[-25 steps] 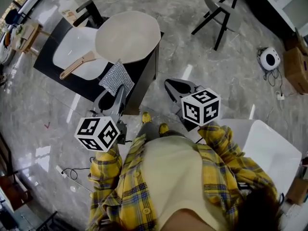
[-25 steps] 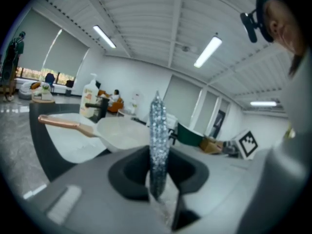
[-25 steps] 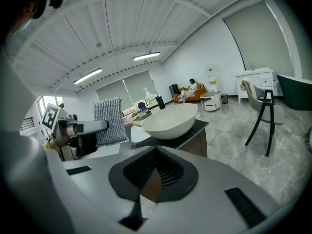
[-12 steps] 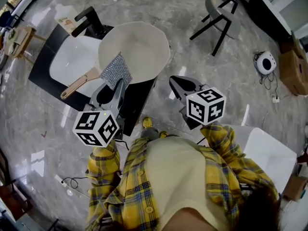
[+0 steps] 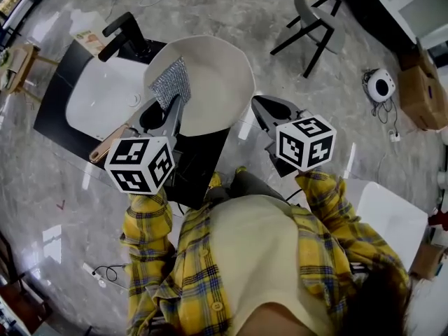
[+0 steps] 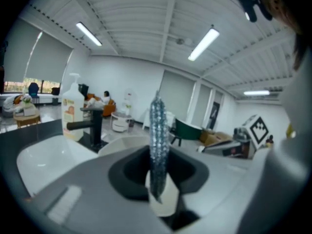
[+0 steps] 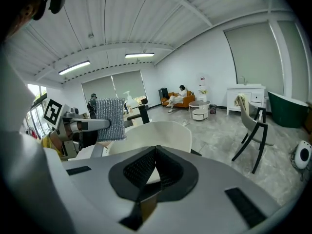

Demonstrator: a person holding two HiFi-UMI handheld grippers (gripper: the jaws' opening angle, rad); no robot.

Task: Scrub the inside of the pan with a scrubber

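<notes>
Pan (image 5: pixel 217 82) sits right of the sink (image 5: pixel 98 96); left gripper (image 5: pixel 172 110) clamps the silver scrubber (image 5: pixel 171 81) over its left side, while right gripper (image 5: pixel 262 107), pinched together and empty, hovers near the right rim.

Cream pan (image 5: pixel 213 82) sits on black tabletop (image 5: pixel 199 163); silver mesh scrubber (image 5: pixel 171 82), clamped edge-up in left gripper (image 5: pixel 172 109) jaws, over its left side.

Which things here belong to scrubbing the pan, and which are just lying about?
For the job:
- wide cream-coloured round pan
- silver mesh scrubber pad, clamped in the left tongs

Lying about:
- black metal tap
- white sink basin
- grey plastic chair
- brown cardboard box
- small round white device on the floor
- empty, shut right tongs
</notes>
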